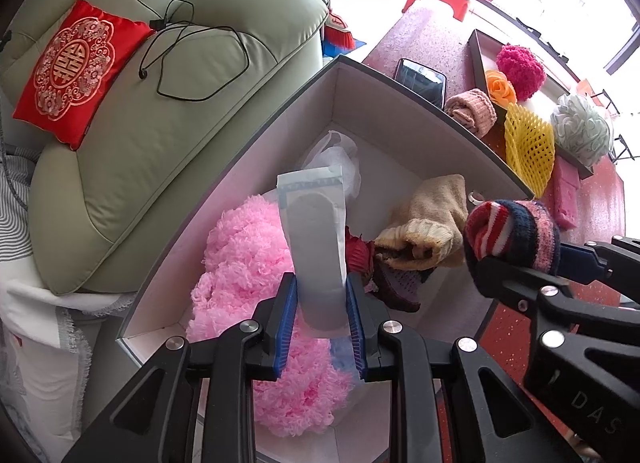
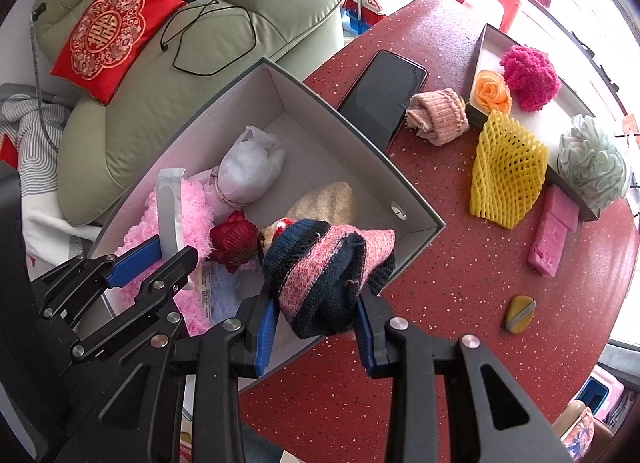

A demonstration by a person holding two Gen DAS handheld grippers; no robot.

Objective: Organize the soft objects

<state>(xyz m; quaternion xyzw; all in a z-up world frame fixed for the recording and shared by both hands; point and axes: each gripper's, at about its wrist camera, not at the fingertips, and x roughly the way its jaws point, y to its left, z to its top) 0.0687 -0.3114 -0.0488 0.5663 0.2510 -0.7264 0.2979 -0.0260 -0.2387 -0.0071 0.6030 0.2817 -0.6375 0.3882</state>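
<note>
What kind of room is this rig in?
Most likely a home living room: a pale green leather sofa with a red embroidered cushion, a red speckled table beside it, and a red broom leaning behind.

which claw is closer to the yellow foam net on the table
Right. The right claw, gripping the striped knit sock, is at the box's table-side edge; the left claw is across the box from the yellow foam net.

Sock (image 2: 332, 279): coarse striped knit. Box (image 2: 304, 95): matt card. Table (image 2: 460, 303): glossy speckled red. Sofa (image 1: 168, 135): smooth leather.
</note>
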